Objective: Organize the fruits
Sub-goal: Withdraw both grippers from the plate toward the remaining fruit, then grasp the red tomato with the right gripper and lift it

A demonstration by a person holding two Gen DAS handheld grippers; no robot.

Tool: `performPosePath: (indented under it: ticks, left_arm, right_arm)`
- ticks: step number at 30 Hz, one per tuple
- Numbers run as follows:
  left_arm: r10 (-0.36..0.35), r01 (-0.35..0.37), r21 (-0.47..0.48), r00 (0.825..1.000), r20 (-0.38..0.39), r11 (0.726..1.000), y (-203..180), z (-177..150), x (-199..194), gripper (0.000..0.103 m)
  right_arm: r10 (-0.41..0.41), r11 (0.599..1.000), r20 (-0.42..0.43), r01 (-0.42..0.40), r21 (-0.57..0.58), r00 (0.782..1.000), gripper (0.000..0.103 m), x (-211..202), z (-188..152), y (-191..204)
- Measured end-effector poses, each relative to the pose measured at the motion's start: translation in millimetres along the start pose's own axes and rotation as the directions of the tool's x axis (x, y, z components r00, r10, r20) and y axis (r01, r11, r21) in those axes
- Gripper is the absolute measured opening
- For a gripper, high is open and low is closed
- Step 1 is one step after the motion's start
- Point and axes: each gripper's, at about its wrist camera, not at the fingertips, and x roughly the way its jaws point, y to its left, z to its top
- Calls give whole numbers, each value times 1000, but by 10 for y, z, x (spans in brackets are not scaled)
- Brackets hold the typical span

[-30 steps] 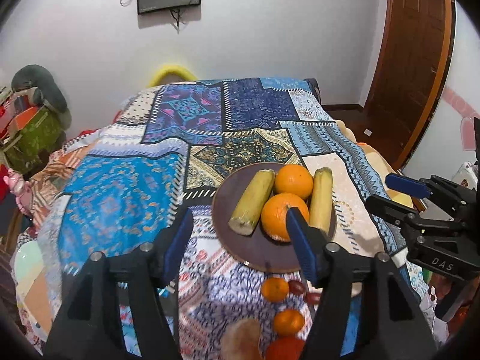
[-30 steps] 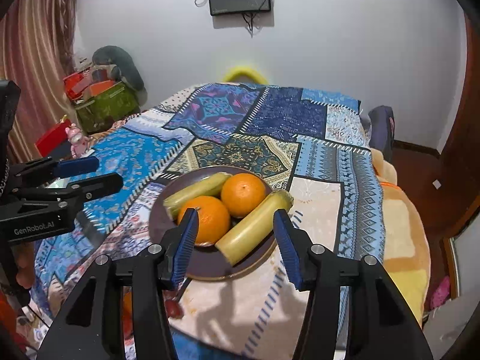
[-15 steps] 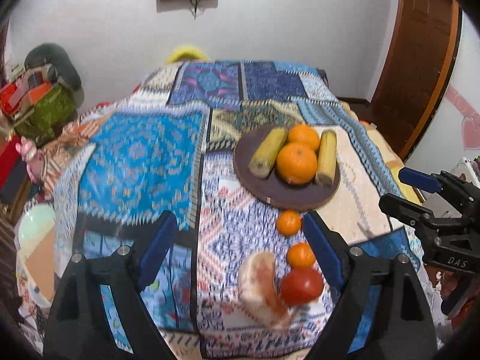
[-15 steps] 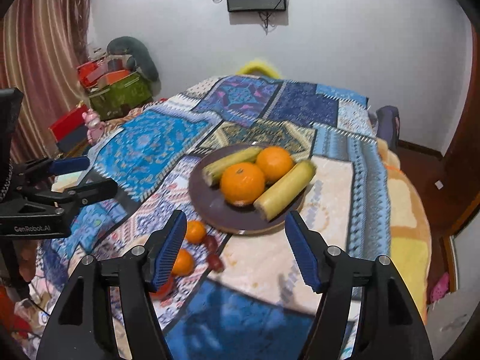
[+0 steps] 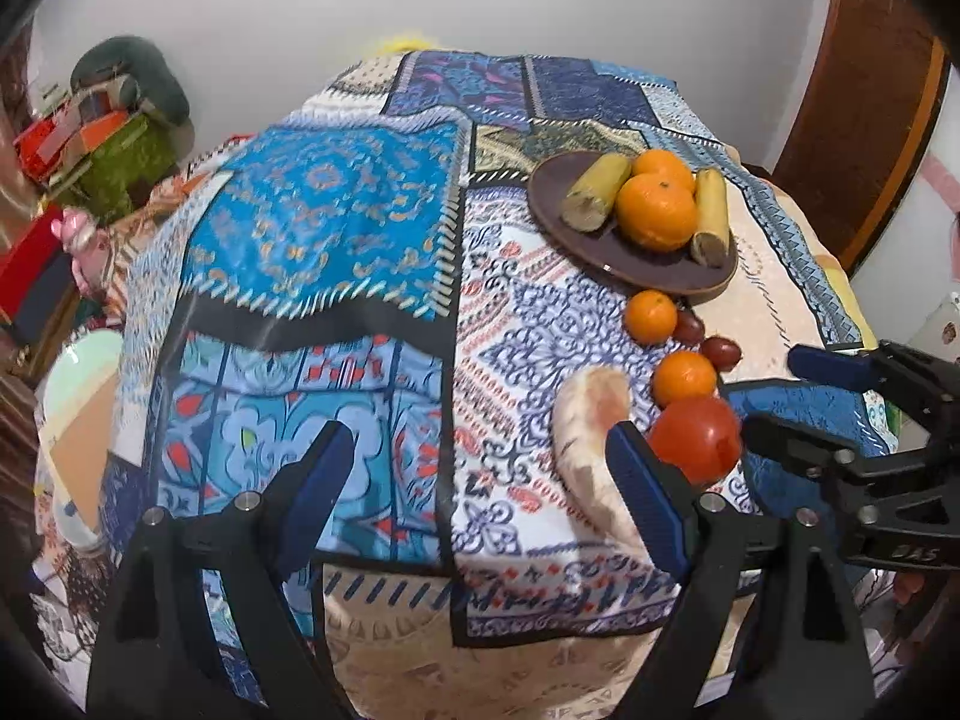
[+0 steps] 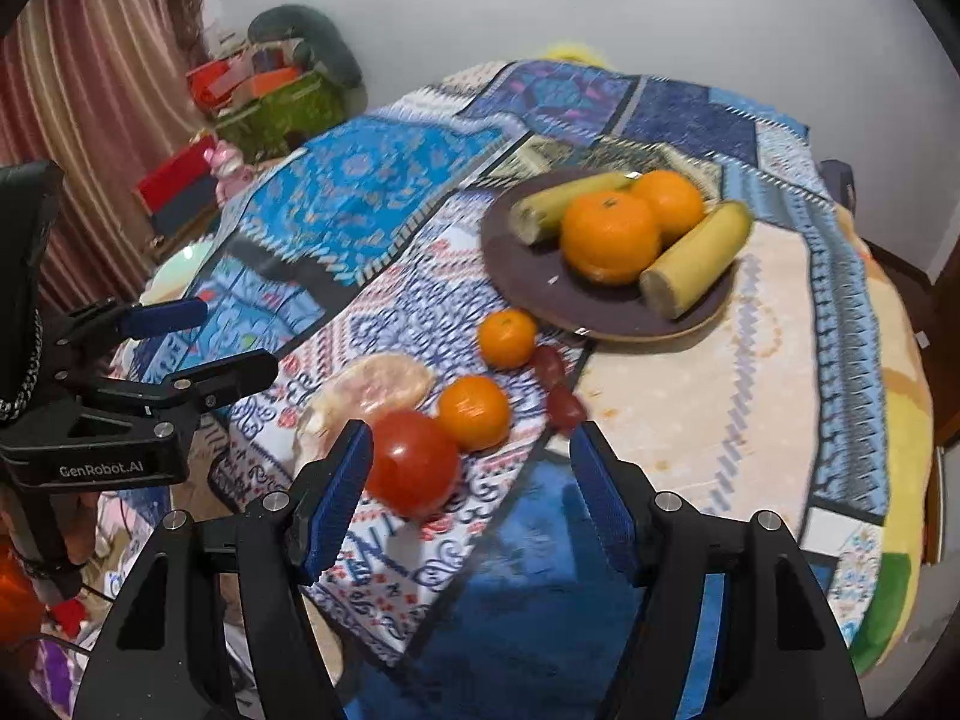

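A brown plate (image 5: 600,240) (image 6: 528,282) on the patchwork cloth holds two bananas (image 5: 591,192) and two oranges (image 5: 657,213). In front of it lie two small oranges (image 5: 650,316) (image 6: 474,412), two dark red fruits (image 6: 564,405), a red tomato (image 5: 696,439) (image 6: 414,462) and a pale mango (image 5: 591,438) (image 6: 372,390). My left gripper (image 5: 486,480) is open and empty, over the cloth left of the mango. My right gripper (image 6: 471,489) is open and empty, just in front of the tomato and the near orange.
The cloth-covered table (image 5: 312,228) drops off at its near edge. Boxes and bags (image 5: 90,144) stand on the floor at left. A wooden door (image 5: 870,90) is at right. A screen hangs on the back wall.
Both grippers have pulled back from the plate toward the near table edge. The loose fruits in front of the plate have come fully into view. Both stay open.
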Motion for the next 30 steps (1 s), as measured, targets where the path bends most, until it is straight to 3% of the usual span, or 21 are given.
performPosePath:
  ticks: [11,13,14,23,30]
  left_arm:
    - [-39,36,-57,998,-53,998,164,-133,110,87]
    - [-41,38,-47,998,-56,998,115,-124,127,87]
    - [-43,40,-43,997,-60,998,90,-113,144,87]
    - [-45,45,-11,993,-108,999,-160,-22,321,87]
    - [-29,35,39,990,-137,999,-348,26,520,87]
  right_arm:
    - [50,999,-97,-50,6,994,63,362,-63,134]
    - [79,997,-97,-77,17,992,50,357,-62,106]
    - [102,995,-96,-100,25,990,46,351,-61,95]
    - [100,994,-33,-98,40,994,44,134,-59,3]
    - [47,995,27,-49,88,999,44,-59,-31,-302]
